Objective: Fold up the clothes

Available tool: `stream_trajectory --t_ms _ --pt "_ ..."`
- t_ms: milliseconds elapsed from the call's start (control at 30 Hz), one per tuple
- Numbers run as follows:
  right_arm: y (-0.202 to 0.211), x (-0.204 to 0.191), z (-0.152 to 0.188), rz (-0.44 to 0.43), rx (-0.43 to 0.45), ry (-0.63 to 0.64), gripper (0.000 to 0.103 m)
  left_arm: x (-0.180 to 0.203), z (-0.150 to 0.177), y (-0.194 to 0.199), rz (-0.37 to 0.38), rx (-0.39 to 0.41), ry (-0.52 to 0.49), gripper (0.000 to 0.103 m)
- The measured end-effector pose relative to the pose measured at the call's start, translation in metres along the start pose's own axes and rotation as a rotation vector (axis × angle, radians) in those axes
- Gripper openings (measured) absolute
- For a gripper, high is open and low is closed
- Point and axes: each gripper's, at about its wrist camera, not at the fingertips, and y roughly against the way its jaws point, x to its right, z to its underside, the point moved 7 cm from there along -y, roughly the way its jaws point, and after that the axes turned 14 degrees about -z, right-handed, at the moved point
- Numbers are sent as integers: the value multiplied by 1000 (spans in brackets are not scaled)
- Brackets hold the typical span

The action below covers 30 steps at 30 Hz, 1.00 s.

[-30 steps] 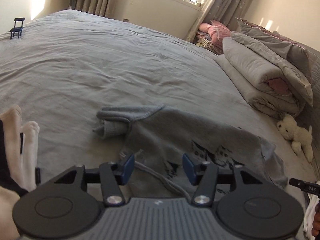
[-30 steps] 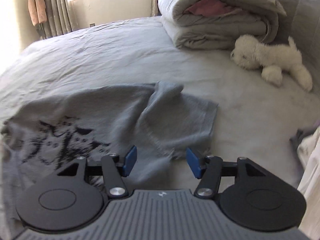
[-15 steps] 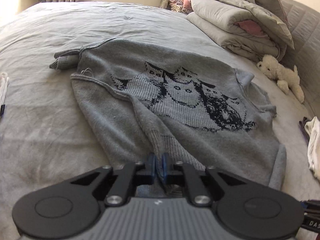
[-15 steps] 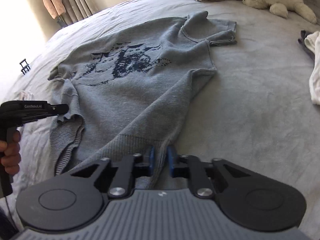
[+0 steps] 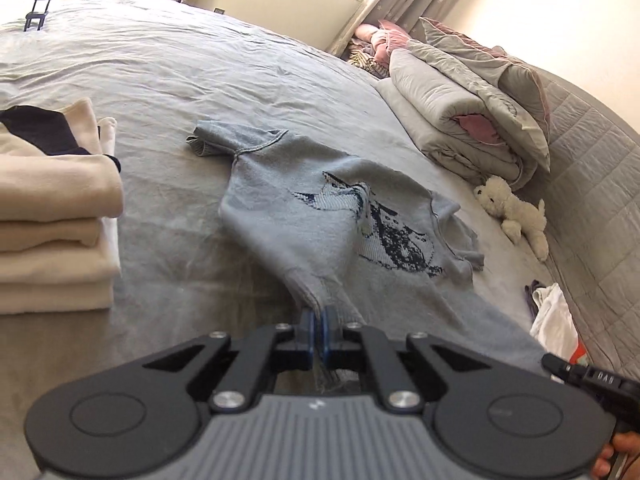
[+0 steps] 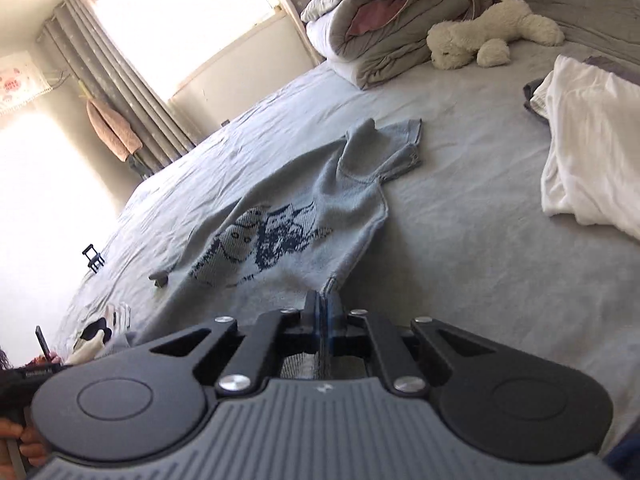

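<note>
The left tool (image 5: 319, 332) is closed on the hem of the grey sweater (image 5: 320, 216). The right tool (image 6: 322, 320) is also closed on its hem, at the lower centre of the frame.

Bright daylight from the blown-out window (image 6: 180, 28); fisheye-bent, slightly blurred edges.

Knitted grey sweater (image 5: 304, 216), matt, ribbed hem; wrinkled matt cloth bed (image 5: 160, 80); fluffy plush toy (image 6: 492, 32); matt black plastic tongs (image 5: 319, 330).

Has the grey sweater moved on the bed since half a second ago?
Yes. The grey sweater, clamped at its hem by both grippers, is bunched narrower and pulled toward the camera, its far edge now farther from the folded duvet.
</note>
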Motion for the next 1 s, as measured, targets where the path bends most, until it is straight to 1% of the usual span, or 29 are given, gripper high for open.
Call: stream_trajectory --t_ms 100,200,300,367,467,567,633,667,733,800,833,867,900,933,967,1000 --pt "24 2 -6 22 25 -6 4 -7 14 18 -12 4 -40 3" --pt "32 8 0 57 14 -2 4 -13 23 17 -27 -18 -59 4" --pt "20 21 10 100 -37 -16 4 -16 23 5 -51 -29 -46 4" --pt "12 31 16 139 -65 -21 4 -12 29 -1 -70 -39 -72 4" --pt "15 39 20 181 -72 -17 4 -7 44 -1 -85 -72 -119 4" --pt "37 32 16 180 -44 17 4 -6 49 19 -56 -47 -150 3" --pt "50 26 13 184 -32 40 3 -5 53 28 -47 -47 -170 4" --pt "56 23 11 190 -25 52 0 -5 57 30 -49 -54 -187 4" --pt "69 23 10 212 -11 66 0 -6 65 28 -69 -77 -230 4" --pt "76 25 11 240 -8 82 0 -9 73 19 -88 -131 -284 4" --pt "72 28 12 243 -26 90 0 -11 73 16 -95 -151 -281 4" --pt "69 31 12 246 -45 99 3 -15 72 12 -101 -170 -274 5" --pt "65 34 13 249 -63 107 6 -16 65 11 -109 -158 -267 5" --pt "60 37 12 242 -72 91 14 -17 58 11 -117 -142 -260 7" --pt "55 39 9 241 -73 81 14 -16 47 10 -119 -116 -246 12" --pt "47 38 5 231 -75 82 14 -14 36 10 -120 -88 -231 23"
